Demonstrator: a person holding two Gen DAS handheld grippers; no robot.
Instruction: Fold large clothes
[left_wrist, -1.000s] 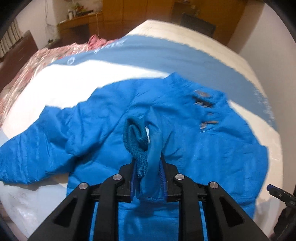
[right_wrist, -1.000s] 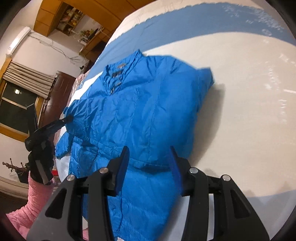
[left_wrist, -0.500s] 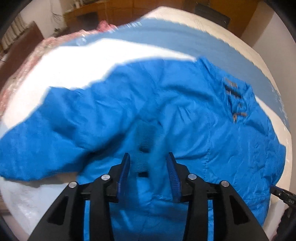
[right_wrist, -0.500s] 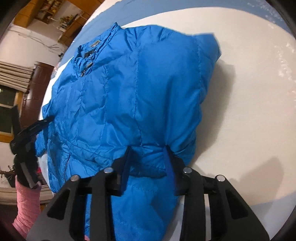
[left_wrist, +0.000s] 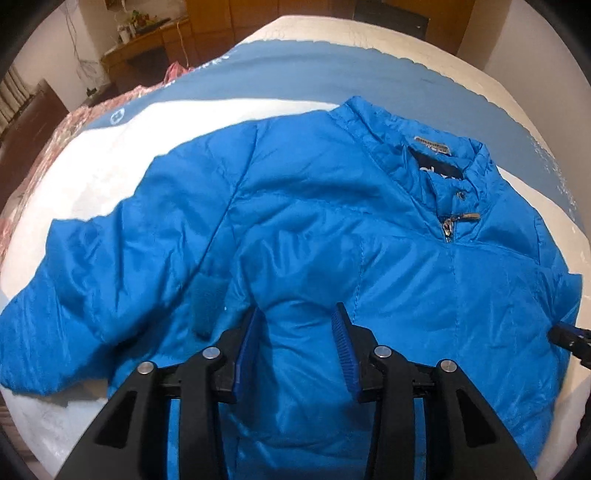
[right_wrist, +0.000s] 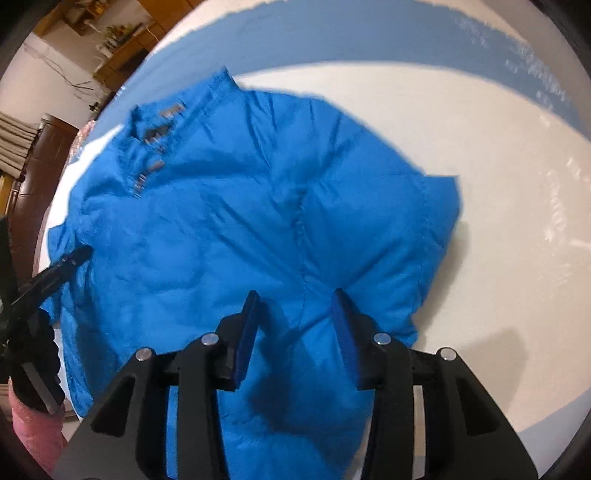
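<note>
Both sleeves look folded in on blue puffer jacket (left_wrist: 332, 258); left gripper (left_wrist: 299, 325), right gripper (right_wrist: 295, 310) jaws apart, empty; body fold left.

From my left wrist view, the jacket (left_wrist: 332, 258) hem drops out of sight behind the left gripper (left_wrist: 297, 347). Its collar label (left_wrist: 432, 144) is too small to read. The right gripper (left_wrist: 570, 341) is cut off at the frame's edge; I cannot tell its jaw gap there.
</note>
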